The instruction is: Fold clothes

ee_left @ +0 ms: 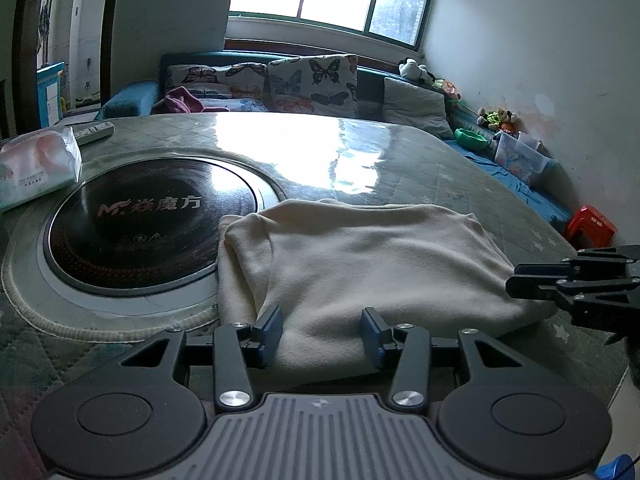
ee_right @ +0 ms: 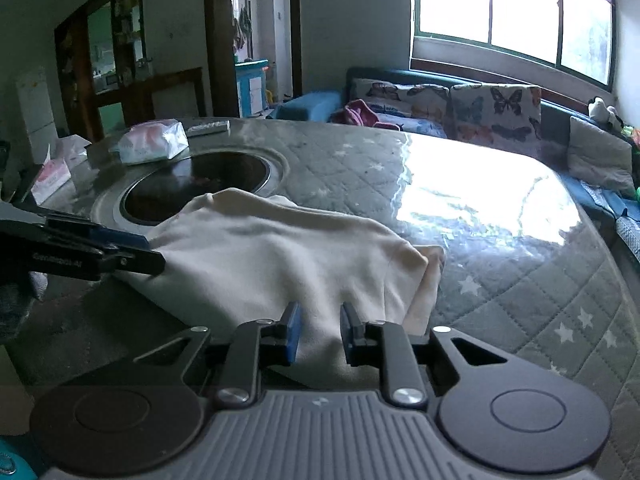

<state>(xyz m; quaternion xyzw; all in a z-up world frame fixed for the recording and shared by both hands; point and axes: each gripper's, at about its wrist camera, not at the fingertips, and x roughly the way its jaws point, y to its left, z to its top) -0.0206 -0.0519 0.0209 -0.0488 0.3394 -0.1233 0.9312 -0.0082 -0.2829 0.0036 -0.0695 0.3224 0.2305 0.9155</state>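
Left wrist view, L to R: tissue pack [ee_left: 38, 166] w/ small unreadable print at table's [ee_left: 460, 168] left edge, remote [ee_left: 94, 132] behind it. Round black cooktop [ee_left: 148, 220] set into table, printed "MF" logo plus Chinese chars. Cream garment [ee_left: 372, 264] lies folded on table near front edge, its left side overlapping cooktop rim. Left gripper [ee_left: 322, 334] partway open, garment's near edge between the pads, not pinched. Right gripper [ee_left: 516, 280] enters from right at garment's right edge. Far half of table bare, glossy, lots of room. Right wrist view: right gripper [ee_right: 320, 334] slightly open over garment's near hem, cloth btwn pads, no clamp visible.
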